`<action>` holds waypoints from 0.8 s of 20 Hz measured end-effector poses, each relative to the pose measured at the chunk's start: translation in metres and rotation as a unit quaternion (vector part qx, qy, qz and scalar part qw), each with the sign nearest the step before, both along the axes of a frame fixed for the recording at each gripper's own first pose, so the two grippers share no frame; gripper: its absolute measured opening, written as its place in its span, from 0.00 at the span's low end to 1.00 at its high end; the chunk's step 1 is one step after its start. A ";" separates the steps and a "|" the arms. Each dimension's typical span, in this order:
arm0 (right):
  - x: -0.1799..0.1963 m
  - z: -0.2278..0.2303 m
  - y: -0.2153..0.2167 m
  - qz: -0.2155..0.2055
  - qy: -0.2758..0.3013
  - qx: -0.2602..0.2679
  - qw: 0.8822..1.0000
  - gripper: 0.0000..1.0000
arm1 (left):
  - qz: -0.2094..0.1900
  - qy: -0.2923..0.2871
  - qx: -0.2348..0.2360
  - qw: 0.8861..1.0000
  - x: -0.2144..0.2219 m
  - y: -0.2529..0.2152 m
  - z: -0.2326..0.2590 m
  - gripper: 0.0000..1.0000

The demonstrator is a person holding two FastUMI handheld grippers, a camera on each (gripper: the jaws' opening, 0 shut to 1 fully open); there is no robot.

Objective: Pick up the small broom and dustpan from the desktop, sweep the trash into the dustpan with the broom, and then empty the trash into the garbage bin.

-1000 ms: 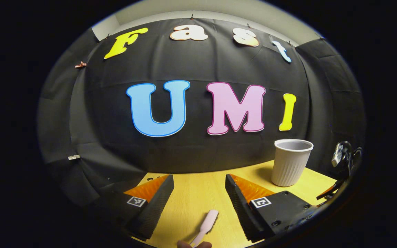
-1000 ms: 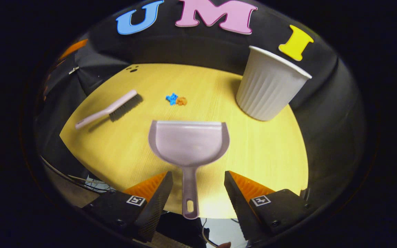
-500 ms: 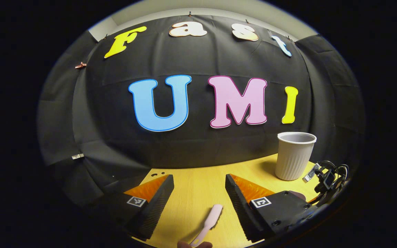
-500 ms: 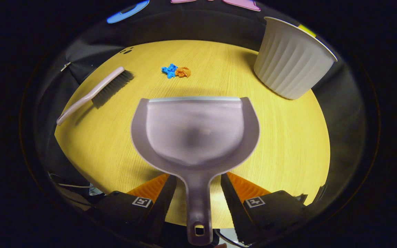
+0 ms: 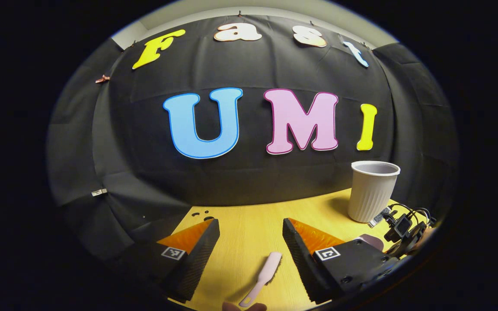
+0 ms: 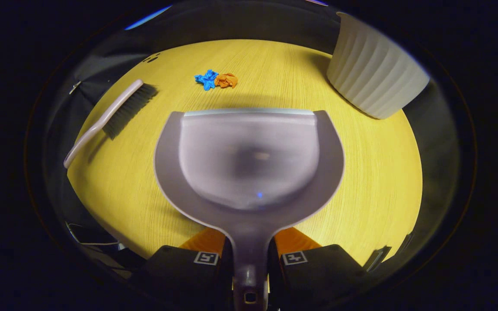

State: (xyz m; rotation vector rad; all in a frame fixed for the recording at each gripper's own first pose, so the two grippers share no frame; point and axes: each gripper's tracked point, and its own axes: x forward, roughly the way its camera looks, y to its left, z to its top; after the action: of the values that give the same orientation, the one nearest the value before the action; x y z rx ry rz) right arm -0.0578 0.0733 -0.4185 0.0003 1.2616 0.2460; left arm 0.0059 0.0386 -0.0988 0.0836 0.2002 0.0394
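Observation:
In the right gripper view a grey dustpan lies flat on the yellow desk, and my right gripper is shut on its handle. Beyond the pan's front lip lie a blue and an orange scrap of trash. The small broom lies at the left, bristles down. The white ribbed bin stands at the back right. In the left gripper view my left gripper is open above the desk, with the pale broom lying between and below its fingers. The bin stands to the right.
The other gripper with its cables sits low at the right of the left gripper view, near the bin. The desk's rounded edge runs close below the dustpan, with cables hanging beyond it. The black cloth wall closes the back.
My right gripper moved forward over the dustpan handle and closed on it. The left gripper view shifted slightly, with the broom staying between its open fingers.

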 end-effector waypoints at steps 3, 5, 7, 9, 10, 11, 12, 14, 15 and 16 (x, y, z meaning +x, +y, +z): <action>0.002 0.003 0.000 0.003 -0.019 0.011 1.000 0.38 | -0.004 0.022 -0.008 1.000 0.002 -0.001 -0.019 0.93; 0.002 0.004 0.000 0.007 -0.015 0.025 1.000 0.35 | -0.017 0.059 -0.016 0.998 0.004 -0.005 -0.046 0.93; 0.001 0.005 -0.003 0.020 -0.018 0.025 0.999 0.36 | -0.034 0.117 -0.027 0.992 -0.001 -0.006 -0.080 0.93; -0.001 0.014 -0.005 0.035 -0.033 0.028 0.998 0.36 | -0.050 0.186 -0.041 0.980 -0.010 -0.009 -0.117 0.94; -0.005 0.019 -0.011 0.047 -0.039 0.024 0.998 0.36 | -0.057 0.221 -0.048 0.972 -0.016 -0.011 -0.133 0.94; -0.008 0.023 -0.016 0.058 -0.043 0.019 0.997 0.36 | -0.058 0.251 -0.052 0.965 -0.020 -0.010 -0.152 0.94; -0.010 0.027 -0.020 0.065 -0.045 0.016 0.997 0.36 | -0.055 0.277 -0.053 0.958 -0.023 -0.007 -0.167 0.94; -0.014 0.031 -0.024 0.069 -0.043 0.023 0.996 0.36 | -0.057 0.317 -0.042 0.946 -0.025 -0.002 -0.195 0.94; -0.017 0.032 -0.027 0.069 -0.039 0.024 0.997 0.36 | -0.062 0.334 -0.031 0.940 -0.025 -0.001 -0.208 0.94; -0.018 0.033 -0.030 0.068 -0.038 0.024 0.997 0.33 | -0.068 0.344 -0.018 0.936 -0.023 0.001 -0.218 0.94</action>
State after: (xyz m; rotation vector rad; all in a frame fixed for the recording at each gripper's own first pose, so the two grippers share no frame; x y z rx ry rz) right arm -0.0760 0.0435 -0.3855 -0.0535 1.1812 0.3909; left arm -0.0167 0.0401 -0.3165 0.0722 0.8974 -0.1349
